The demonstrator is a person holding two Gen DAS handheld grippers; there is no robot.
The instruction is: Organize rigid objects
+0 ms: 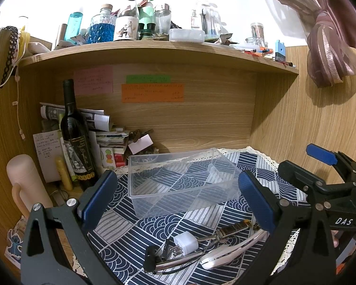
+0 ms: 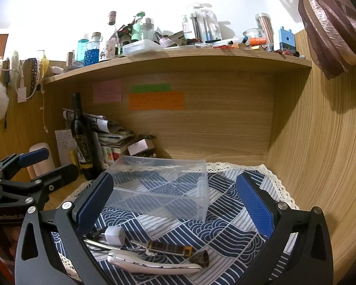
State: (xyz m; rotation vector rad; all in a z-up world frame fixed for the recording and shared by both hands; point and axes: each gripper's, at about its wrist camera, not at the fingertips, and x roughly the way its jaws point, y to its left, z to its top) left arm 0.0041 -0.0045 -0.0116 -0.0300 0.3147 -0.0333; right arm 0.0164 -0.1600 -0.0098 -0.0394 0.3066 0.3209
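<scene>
A clear plastic box (image 1: 182,178) (image 2: 161,187) sits empty on the blue-and-white patterned cloth (image 1: 178,216) (image 2: 225,225). In front of it lies a pile of small items: a white plug adapter (image 1: 185,242) (image 2: 115,235), a white-handled tool (image 1: 227,251) (image 2: 152,264), a brown striped pocket knife (image 1: 235,228) (image 2: 169,247) and black-handled metal pieces (image 1: 159,258). My left gripper (image 1: 178,201) is open above the pile, empty. My right gripper (image 2: 175,204) is open and empty, also above the pile. Each gripper shows at the edge of the other's view.
A dark wine bottle (image 1: 77,140) (image 2: 83,137), stacked papers (image 1: 106,137) and a pink flask (image 1: 26,185) stand at the left of the wooden alcove. A cluttered shelf (image 1: 154,49) (image 2: 178,59) runs overhead. A wooden wall (image 2: 320,154) closes the right side.
</scene>
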